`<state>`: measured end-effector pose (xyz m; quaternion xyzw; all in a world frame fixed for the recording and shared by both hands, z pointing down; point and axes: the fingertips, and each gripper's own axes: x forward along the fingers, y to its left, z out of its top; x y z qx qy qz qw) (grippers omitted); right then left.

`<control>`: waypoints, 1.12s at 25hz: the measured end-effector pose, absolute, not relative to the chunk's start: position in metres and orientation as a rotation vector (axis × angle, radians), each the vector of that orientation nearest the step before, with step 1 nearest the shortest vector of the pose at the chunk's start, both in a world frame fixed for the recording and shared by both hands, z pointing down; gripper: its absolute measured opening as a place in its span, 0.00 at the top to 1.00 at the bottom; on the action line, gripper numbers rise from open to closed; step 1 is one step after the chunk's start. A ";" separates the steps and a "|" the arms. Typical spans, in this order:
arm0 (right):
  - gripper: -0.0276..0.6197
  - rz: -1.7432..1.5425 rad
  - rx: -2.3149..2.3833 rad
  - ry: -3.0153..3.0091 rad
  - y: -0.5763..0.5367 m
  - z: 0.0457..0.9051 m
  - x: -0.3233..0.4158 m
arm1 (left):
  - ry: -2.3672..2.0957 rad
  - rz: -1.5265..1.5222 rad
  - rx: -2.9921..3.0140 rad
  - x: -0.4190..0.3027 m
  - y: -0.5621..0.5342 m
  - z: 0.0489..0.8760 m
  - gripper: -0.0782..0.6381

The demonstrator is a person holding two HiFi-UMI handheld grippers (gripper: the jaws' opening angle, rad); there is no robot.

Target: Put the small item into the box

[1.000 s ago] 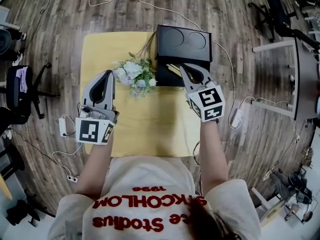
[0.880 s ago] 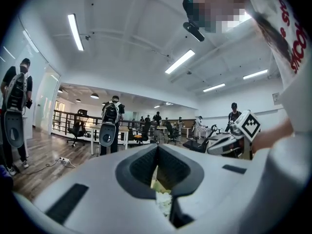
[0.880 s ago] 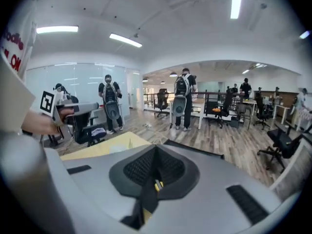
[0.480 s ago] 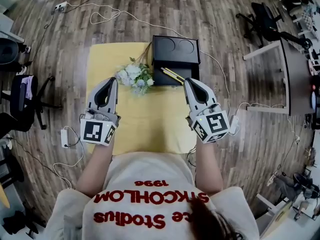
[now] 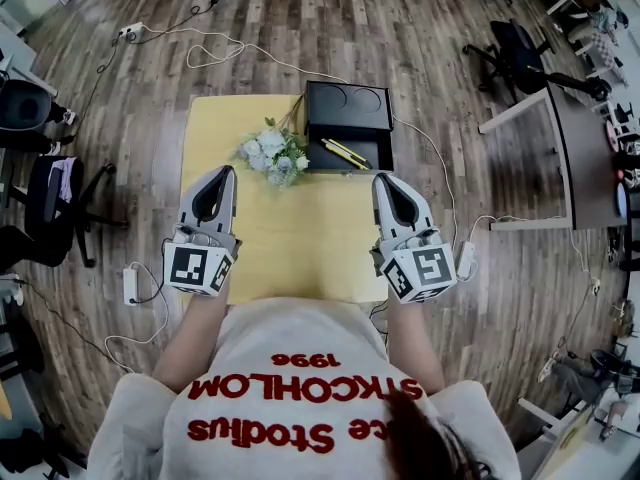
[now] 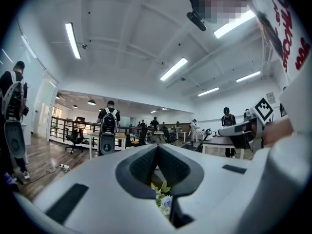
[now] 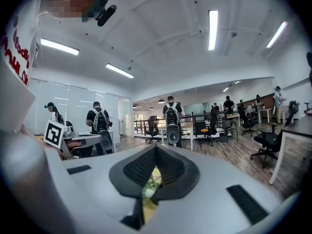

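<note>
**Item in the box, both grippers clenched and empty**

Head view: the small item — thin yellow sticks, their exact kind too small to tell — lay inside the black box at upper centre, below its open lid; the flowers lay just left of the box on the yellow table. The left gripper and right gripper hung at mid-frame, well apart from the box, jaws together on nothing; the placing looked done, and the next move, I judged, called for little beyond shutting the lid or resting the grippers.

Left gripper view: jaws clenched tip to tip, nothing between them; only a scrap of the flowers showed through the gap below — table and box were cut off.

Right gripper view: jaws likewise pressed together, empty; a yellow-green sliver showed through the slit, too small to name; the box was out of sight.
</note>
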<state>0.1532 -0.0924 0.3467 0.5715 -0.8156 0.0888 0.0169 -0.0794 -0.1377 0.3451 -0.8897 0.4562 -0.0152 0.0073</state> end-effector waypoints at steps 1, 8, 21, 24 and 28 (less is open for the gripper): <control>0.95 0.270 1.782 -2.536 -0.089 0.344 0.153 | 1.423 -0.046 -2.781 -0.080 -0.135 0.343 0.88; 0.95 0.202 1.779 -2.549 -0.077 0.328 0.145 | 1.400 -0.045 -2.792 -0.080 -0.118 0.339 0.88; 0.95 0.185 1.794 -2.541 -0.072 0.324 0.143 | 1.376 -0.040 -2.806 -0.078 -0.116 0.337 0.88; 0.95 0.184 1.802 -2.536 -0.071 0.327 0.144 | 1.371 -0.039 -2.807 -0.078 -0.116 0.340 0.88; 0.95 0.183 1.808 -2.535 -0.072 0.327 0.143 | 1.371 -0.042 -2.805 -0.079 -0.117 0.340 0.88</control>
